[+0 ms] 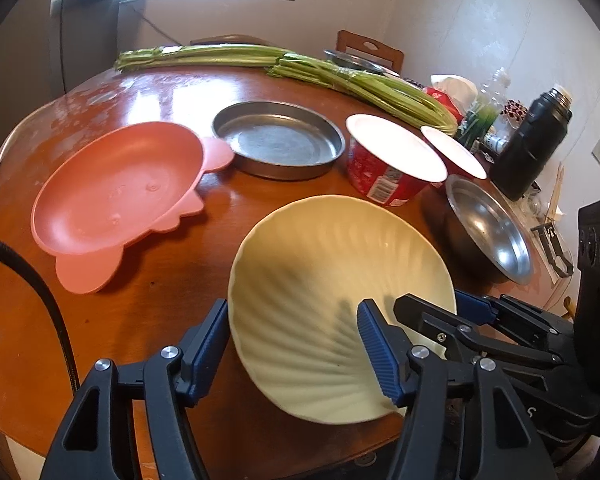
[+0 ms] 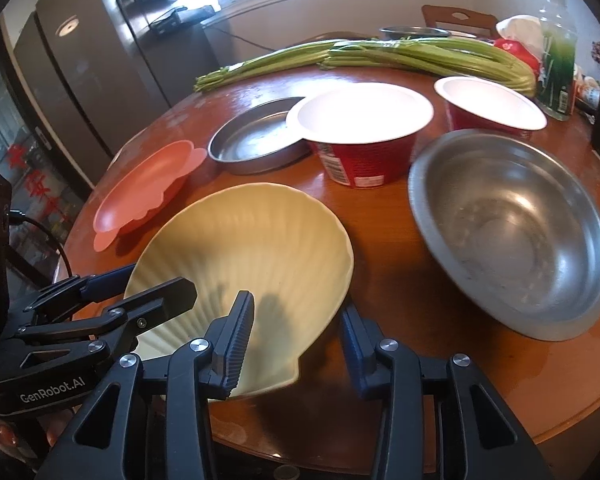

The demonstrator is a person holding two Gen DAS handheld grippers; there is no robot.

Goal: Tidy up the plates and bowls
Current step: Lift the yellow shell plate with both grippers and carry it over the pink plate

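Note:
A cream shell-shaped plate [image 1: 332, 280] [image 2: 252, 248] lies at the near edge of the round wooden table [image 1: 172, 304], tilted. My left gripper [image 1: 296, 344] is open, one finger over the plate's near left rim, the other outside it. My right gripper [image 2: 300, 344] is open and straddles the plate's near right rim; it shows in the left wrist view [image 1: 444, 312]. A pink crab-shaped plate [image 1: 116, 196] [image 2: 144, 188], a flat steel pan [image 1: 278, 140] [image 2: 252, 140], a steel bowl [image 1: 488, 228] [image 2: 512, 228] and two red paper bowls [image 1: 392, 160] [image 1: 456, 152] [image 2: 364, 128] [image 2: 492, 100] stand behind it.
Celery bunches [image 1: 340, 76] [image 2: 380, 56] lie across the far side of the table. A black flask [image 1: 532, 140], bottles [image 2: 556, 40] and packets crowd the far right. A chair back [image 1: 368, 50] stands behind. The table edge is just under my grippers.

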